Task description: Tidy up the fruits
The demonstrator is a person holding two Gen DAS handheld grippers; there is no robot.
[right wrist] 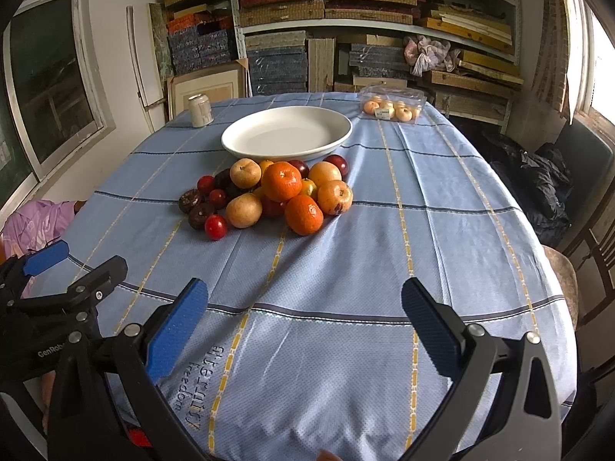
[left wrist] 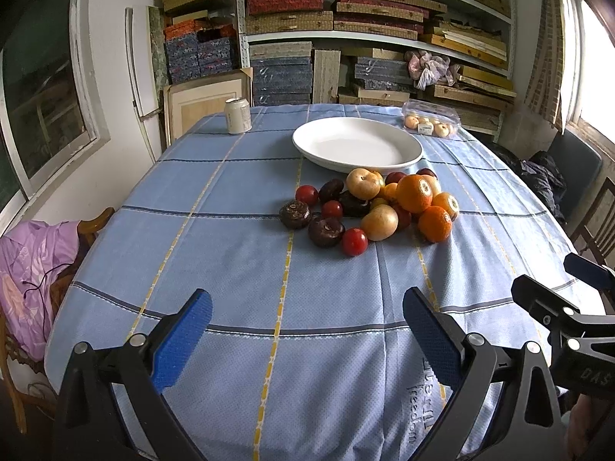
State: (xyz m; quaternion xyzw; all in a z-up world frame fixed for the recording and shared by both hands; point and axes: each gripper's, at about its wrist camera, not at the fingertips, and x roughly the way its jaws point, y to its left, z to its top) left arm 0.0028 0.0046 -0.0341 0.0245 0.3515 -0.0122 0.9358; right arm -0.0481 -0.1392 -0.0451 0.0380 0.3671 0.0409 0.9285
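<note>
Both grippers, left gripper and right gripper, hover wide open, empty. Fruit pile sits beside the white dish, probably its destination.

My left gripper: jaws wide apart, holding nothing.
My right gripper: jaws wide apart, also holding nothing.

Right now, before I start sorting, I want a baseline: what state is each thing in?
left gripper: open, holding nothing, above the near tablecloth
right gripper: open, holding nothing
white dish: upright, holds nothing
fruit pile: heaped on the tablecloth in front of the dish
can: upright, far left
clear box: lying flat, pale round fruit inside; open or closed unclear
tablecloth: spread, slightly creased
</note>
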